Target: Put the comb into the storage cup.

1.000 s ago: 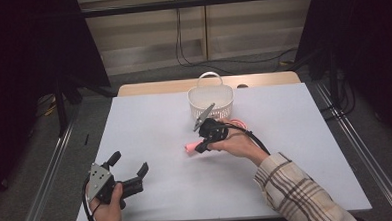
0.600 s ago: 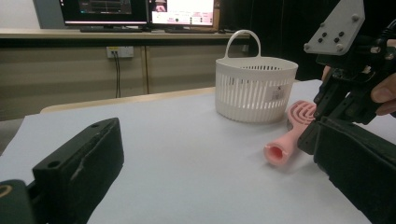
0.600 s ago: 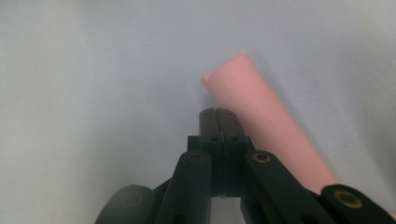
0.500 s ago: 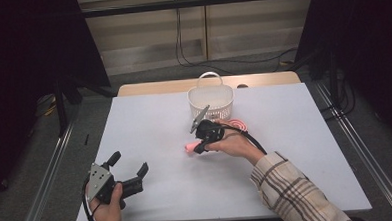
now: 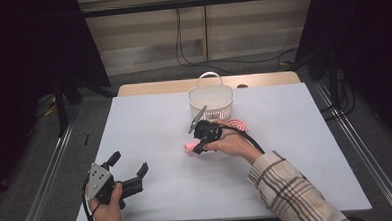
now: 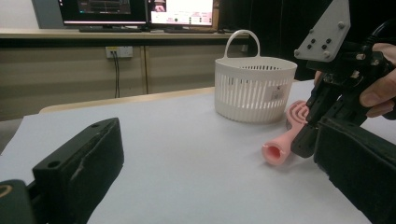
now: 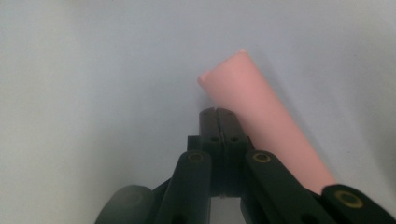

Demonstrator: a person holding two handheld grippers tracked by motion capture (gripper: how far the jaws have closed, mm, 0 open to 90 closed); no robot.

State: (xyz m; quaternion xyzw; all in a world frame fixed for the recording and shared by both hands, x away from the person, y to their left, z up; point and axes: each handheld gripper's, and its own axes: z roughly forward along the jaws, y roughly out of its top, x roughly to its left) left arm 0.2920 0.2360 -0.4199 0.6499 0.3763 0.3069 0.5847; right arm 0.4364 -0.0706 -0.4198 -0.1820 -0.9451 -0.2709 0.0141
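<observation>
A pink toy with a tube handle (image 5: pixel 189 148) and a swirled disc (image 5: pixel 237 124) lies on the white table (image 5: pixel 296 151), just in front of a white slotted basket (image 5: pixel 211 102). My right gripper (image 5: pixel 198 149) points down at the handle's open end. In the right gripper view its jaws (image 7: pixel 218 114) are shut, with nothing between them, and the handle (image 7: pixel 261 121) lies along their right side. My left gripper (image 5: pixel 129 162) rests open in a hand at the front left. Its view shows the basket (image 6: pixel 254 88), the handle (image 6: pixel 280 147) and the right gripper (image 6: pixel 306 140).
The basket has a hoop handle (image 5: pixel 210 76) and stands at the table's far middle. A wooden strip (image 5: pixel 153 87) borders the far edge. Metal rails (image 5: pixel 47 187) run along both sides of the table. Monitors (image 6: pixel 140 9) stand on a shelf beyond.
</observation>
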